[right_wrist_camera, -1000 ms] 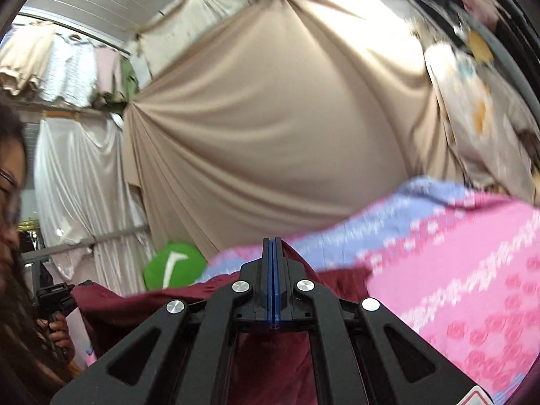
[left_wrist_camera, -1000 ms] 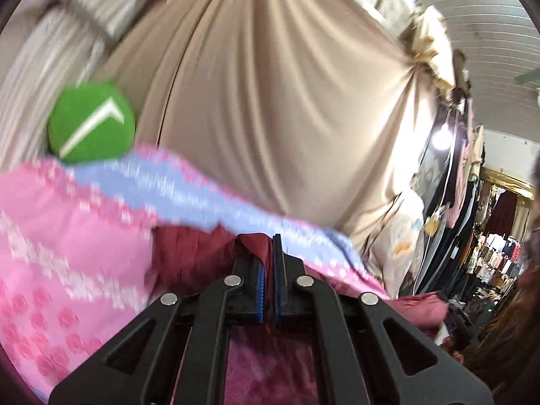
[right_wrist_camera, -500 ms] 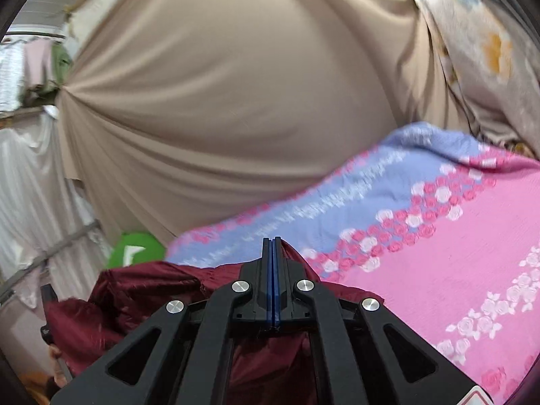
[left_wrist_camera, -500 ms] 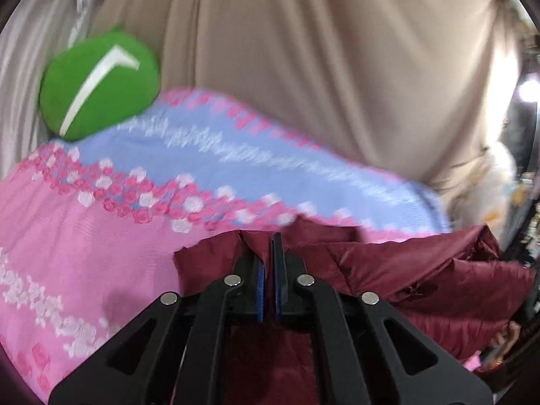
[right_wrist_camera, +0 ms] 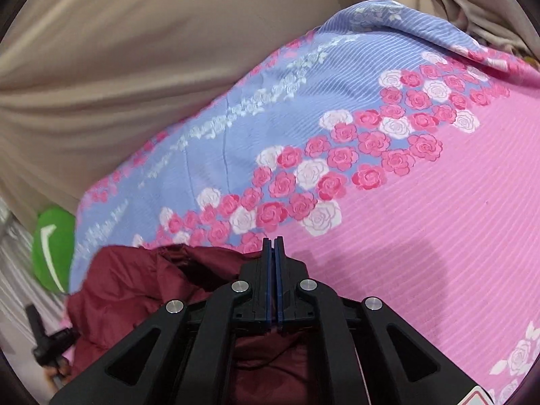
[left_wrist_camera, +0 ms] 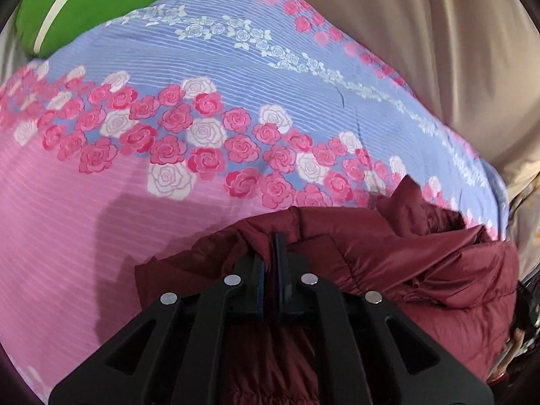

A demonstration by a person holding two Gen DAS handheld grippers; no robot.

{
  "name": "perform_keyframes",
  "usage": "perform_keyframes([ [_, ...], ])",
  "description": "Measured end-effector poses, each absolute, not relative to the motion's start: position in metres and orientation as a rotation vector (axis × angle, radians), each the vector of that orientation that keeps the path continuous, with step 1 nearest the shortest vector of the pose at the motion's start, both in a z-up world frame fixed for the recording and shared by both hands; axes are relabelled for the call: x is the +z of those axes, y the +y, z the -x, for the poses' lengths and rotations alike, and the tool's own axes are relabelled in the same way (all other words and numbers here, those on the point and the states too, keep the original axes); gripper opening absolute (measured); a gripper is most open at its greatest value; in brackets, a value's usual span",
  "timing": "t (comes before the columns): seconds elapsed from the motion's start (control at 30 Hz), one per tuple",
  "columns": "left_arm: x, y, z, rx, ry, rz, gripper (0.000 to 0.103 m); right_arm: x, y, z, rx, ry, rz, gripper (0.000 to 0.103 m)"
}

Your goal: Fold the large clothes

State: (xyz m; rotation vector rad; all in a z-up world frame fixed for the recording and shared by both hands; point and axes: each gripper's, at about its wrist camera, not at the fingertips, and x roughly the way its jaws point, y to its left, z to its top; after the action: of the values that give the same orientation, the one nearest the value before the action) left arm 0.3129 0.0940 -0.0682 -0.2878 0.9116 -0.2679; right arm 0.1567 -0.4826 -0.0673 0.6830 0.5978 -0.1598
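A dark maroon puffer jacket [left_wrist_camera: 398, 263] is bunched at the near edge of a bed covered by a pink and blue rose-print sheet [left_wrist_camera: 209, 101]. My left gripper [left_wrist_camera: 272, 239] is shut on a fold of the jacket's edge, with fabric pinched between its blue pads. In the right wrist view the jacket [right_wrist_camera: 135, 283] lies crumpled to the left, and my right gripper [right_wrist_camera: 273, 241] is shut on another part of its edge. The rest of the jacket hangs below the grippers, hidden from view.
A green cushion with a white stripe [left_wrist_camera: 84, 3] lies at the bed's far left corner; it also shows in the right wrist view [right_wrist_camera: 54, 246]. A beige curtain [right_wrist_camera: 135, 50] hangs behind the bed. The sheet [right_wrist_camera: 438, 219] spreads flat ahead.
Both grippers have tipped down and moved forward over the bed, carrying the jacket with them. The view went from curtain and ceiling to the sheet close below. Both stay shut.
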Motion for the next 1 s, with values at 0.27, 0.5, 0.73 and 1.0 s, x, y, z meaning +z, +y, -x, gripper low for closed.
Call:
perform_keyframes([
  [0.27, -0.009, 0.132, -0.23, -0.267, 0.715, 0.336, 0.073, -0.002, -0.456, -0.061, -0.174, 0.437, -0.499, 0.039],
  [0.5, -0.035, 0.121, -0.154, -0.359, 0.884, 0.211, 0.07, -0.039, -0.37, 0.006, -0.055, 0.578, -0.298, 0.038],
  [0.73, -0.076, 0.127, -0.125, -0.261, 0.956, 0.103, 0.037, -0.085, -0.387, 0.024, -0.258, 0.726, -0.324, 0.044],
  [1.0, -0.061, 0.138, -0.118, -0.22, 0.94, 0.136, 0.032, -0.082, -0.422, 0.053, -0.351, 0.727, -0.417, 0.052],
])
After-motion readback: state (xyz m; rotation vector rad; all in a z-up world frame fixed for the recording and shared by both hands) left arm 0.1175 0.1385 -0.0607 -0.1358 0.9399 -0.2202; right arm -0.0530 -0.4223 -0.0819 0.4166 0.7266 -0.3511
